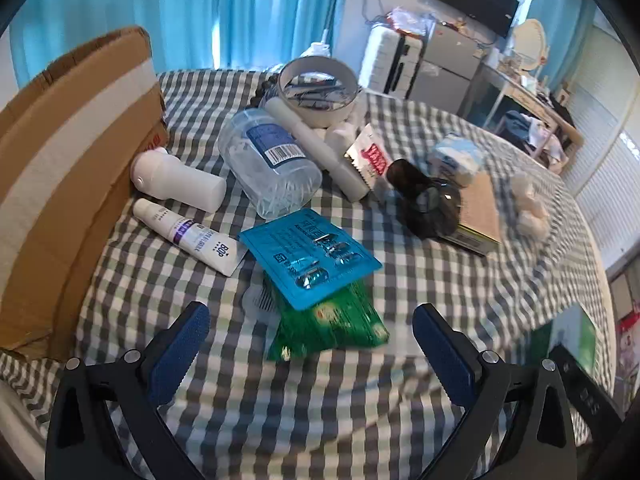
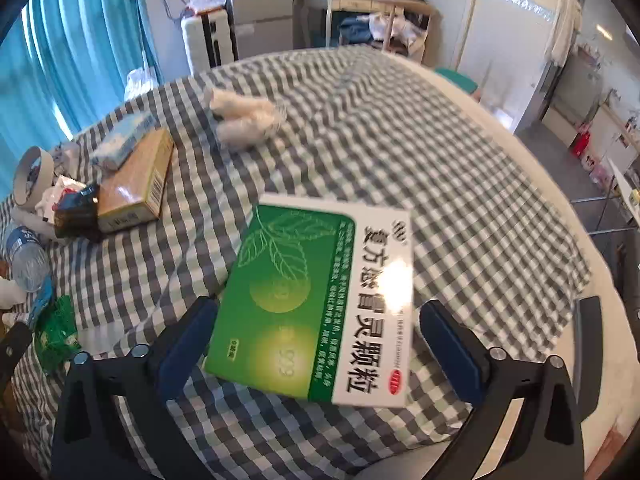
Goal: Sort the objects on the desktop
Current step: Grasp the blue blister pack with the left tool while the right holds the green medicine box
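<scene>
Grippers both pointed steeply down at the round table covered in grey-and-white checked cloth (image 1: 420,280).

Your left gripper (image 1: 311,330) stood wide, its blue ribbed pads (image 1: 180,354) gripping nothing. Between and just beyond them lay a crumpled green foil sachet (image 1: 332,326), with a turquoise blister card (image 1: 308,254) overlapping its far end. Neither pad touched the sachet.

Farther out in the left wrist view:
- white squeeze tube with purple band (image 1: 188,236), lying flat beside the brown cardboard box (image 1: 68,152) at the left edge of the table
- white stubby plastic bottle (image 1: 176,180), on its side, just behind the tube
- clear plastic jar with blue label (image 1: 268,164), on its side
- wide roll of white tape (image 1: 320,88), resting on the pile behind the jar
- dark glass bottle (image 1: 424,196), leaning against a tan flat carton (image 1: 480,212)

Your right gripper (image 2: 318,322) was also spread wide. A green-and-white flat medicine box (image 2: 320,304) lay between its pads (image 2: 188,344). The left pad sat at the box's edge; contact could not be told. The right pad stood clear of the box. A white cotton bundle (image 2: 244,116) lay well beyond it on the cloth.
</scene>
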A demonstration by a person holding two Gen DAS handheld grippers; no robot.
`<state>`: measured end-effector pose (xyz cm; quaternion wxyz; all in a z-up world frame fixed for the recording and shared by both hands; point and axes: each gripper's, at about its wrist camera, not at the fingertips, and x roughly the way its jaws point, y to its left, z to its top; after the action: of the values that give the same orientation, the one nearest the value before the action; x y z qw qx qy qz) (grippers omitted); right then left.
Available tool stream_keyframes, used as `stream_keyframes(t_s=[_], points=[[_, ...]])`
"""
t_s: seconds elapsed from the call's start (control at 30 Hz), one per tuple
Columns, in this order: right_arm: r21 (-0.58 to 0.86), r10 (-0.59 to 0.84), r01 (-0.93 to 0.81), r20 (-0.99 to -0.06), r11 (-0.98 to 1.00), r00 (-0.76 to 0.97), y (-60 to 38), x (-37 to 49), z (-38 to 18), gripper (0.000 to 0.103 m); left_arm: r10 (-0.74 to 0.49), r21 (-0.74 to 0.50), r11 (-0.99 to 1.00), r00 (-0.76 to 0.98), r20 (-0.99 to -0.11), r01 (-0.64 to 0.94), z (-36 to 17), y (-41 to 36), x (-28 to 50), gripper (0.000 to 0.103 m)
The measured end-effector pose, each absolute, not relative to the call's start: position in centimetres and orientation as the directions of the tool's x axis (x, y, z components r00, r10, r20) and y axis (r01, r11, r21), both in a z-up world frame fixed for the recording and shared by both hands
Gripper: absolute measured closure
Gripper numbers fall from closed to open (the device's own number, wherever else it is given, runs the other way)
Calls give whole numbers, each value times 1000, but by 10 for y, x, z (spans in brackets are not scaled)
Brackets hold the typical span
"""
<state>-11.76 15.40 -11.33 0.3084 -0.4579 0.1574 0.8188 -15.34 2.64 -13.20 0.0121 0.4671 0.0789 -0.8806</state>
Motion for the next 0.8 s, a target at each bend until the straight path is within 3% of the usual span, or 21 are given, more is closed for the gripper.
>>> stream_keyframes(t_s=[0.03, 0.07, 0.53, 0.6, 0.73, 0.8], points=[[-11, 342, -653, -858, -757, -382, 157, -118, -118, 9, 47, -128, -986, -553, -832, 107, -136, 26, -159, 0], [4, 322, -656, -870, -755, -375, 160, -119, -123, 21, 44, -132, -983, -538, -842, 126, -141, 26, -165, 0], [49, 269, -621, -873, -782, -408, 159, -124, -125, 23, 5, -143, -954, -465, -885, 263, -168, 24, -212, 0], [49, 265, -612, -873, -789, -411, 158, -125, -125, 23, 16, -144, -957, -448, -894, 252, -173, 20, -215, 6], [48, 256, -591, -871, -805, -420, 154, -127, -124, 23, 32, -144, -966, -452, -892, 217, -173, 11, -213, 26], [52, 251, -585, -870, -810, -425, 152, -126, -124, 23, 59, -162, -969, -461, -885, 187, -169, 5, -211, 28]])
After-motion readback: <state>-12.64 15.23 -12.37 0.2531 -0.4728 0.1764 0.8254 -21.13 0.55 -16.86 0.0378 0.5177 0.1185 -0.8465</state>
